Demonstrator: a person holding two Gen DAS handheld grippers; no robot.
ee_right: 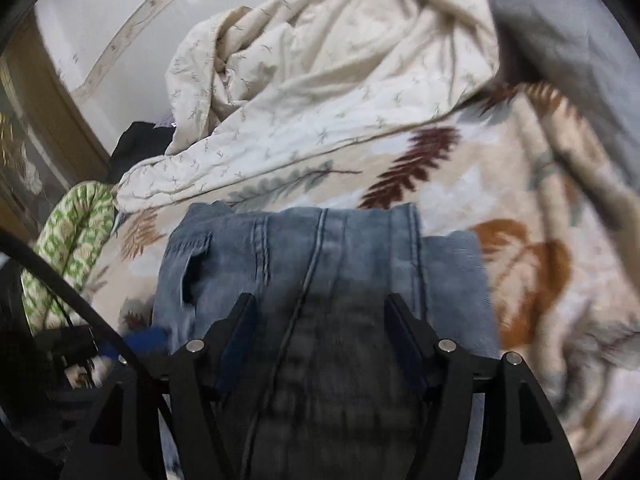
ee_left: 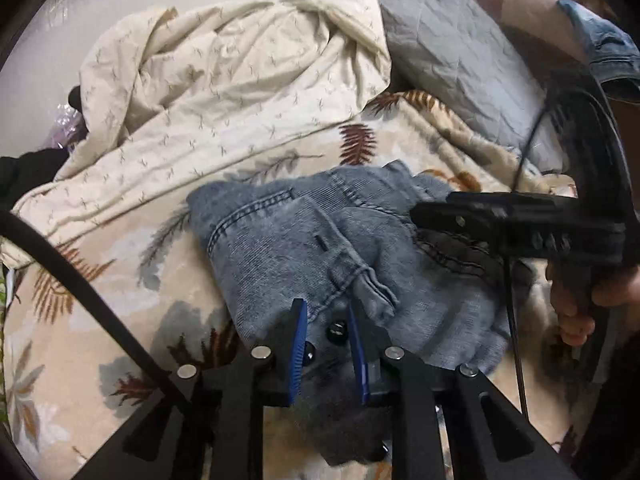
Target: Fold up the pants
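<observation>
While the folded jeans (ee_left: 304,240) lie on the bed, left fingers (ee_left: 298,344) pinch denim; right fingers (ee_right: 404,336) spread wide above them.

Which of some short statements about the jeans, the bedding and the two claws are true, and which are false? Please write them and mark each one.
1. The faded blue denim jeans lie on a beige blanket with a fern-leaf print. True.
2. The left claw has denim between its blue fingers. True.
3. The right claw is closed tight. False: its jaws stand wide apart over the jeans.
4. The jeans are spread out flat at full length. False: they are bunched and folded.
5. A crumpled cream duvet lies beyond the jeans. True.
</observation>
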